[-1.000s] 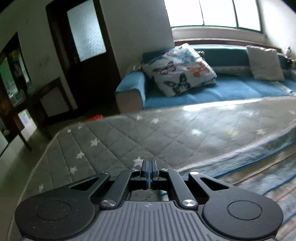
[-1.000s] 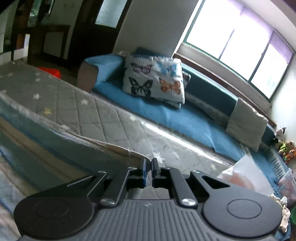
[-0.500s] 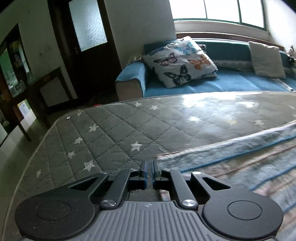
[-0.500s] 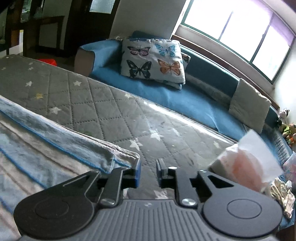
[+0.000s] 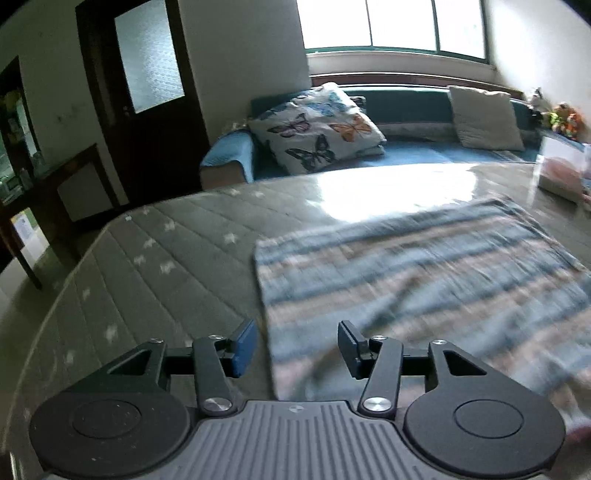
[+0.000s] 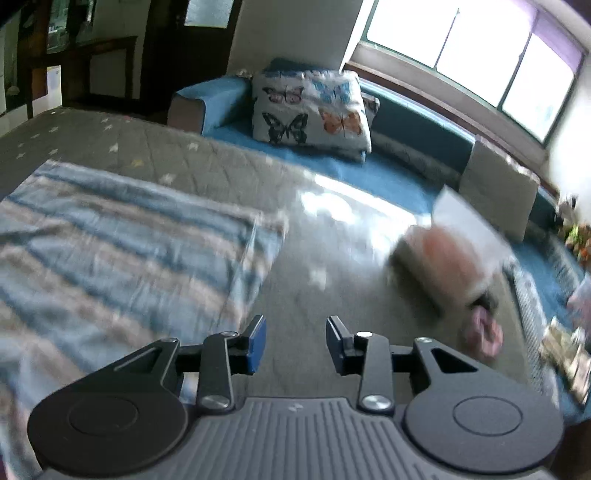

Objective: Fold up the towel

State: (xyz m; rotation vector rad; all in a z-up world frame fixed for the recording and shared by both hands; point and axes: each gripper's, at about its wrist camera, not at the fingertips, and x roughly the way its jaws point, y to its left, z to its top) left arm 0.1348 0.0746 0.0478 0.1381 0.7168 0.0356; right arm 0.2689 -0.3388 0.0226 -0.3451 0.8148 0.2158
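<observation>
Both grippers released and pulled up since earlier, left gripper [image 5: 295, 347] and right gripper [image 6: 295, 345] jaws apart, striped towel [image 5: 424, 273] flat on star-quilted mattress [image 5: 166, 258] ahead, blue sofa [image 5: 406, 151], butterfly pillow [image 5: 317, 129], window [image 5: 391, 22] beyond.

Soft striped blue-and-beige cloth towel [image 5: 417, 266], slightly rumpled. Quilted grey star-print mattress [image 5: 177, 266], faintly glossy under window light. Matt black plastic tongs [image 5: 297, 345] with bright metal rivets, ribbed grey housing. Printed butterfly fabric cushion [image 6: 310, 107].
</observation>
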